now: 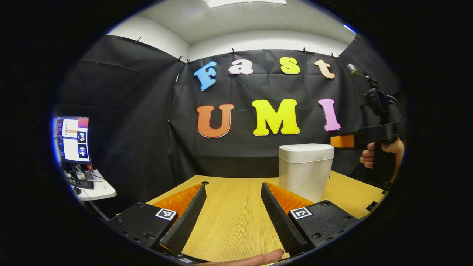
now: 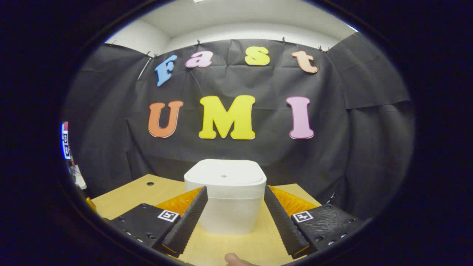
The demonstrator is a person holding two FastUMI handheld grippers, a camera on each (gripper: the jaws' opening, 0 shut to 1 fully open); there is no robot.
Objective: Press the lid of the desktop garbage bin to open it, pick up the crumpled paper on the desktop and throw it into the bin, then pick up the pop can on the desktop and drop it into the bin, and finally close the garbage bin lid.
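Your left gripper (image 1: 232, 195) hangs over the bare wooden table (image 1: 229, 221) with its jaws spread wide and nothing between them. The white garbage bin (image 1: 305, 170) stands at 2 o'clock from it, lid down. At 3 o'clock in that left gripper view, your hand (image 1: 380, 153) holds the right gripper (image 1: 342, 141) level with the bin's lid. In the right gripper view, the right gripper's jaws are wide too, with the bin dead ahead at 12 o'clock beyond the fingertips (image 2: 201, 194).
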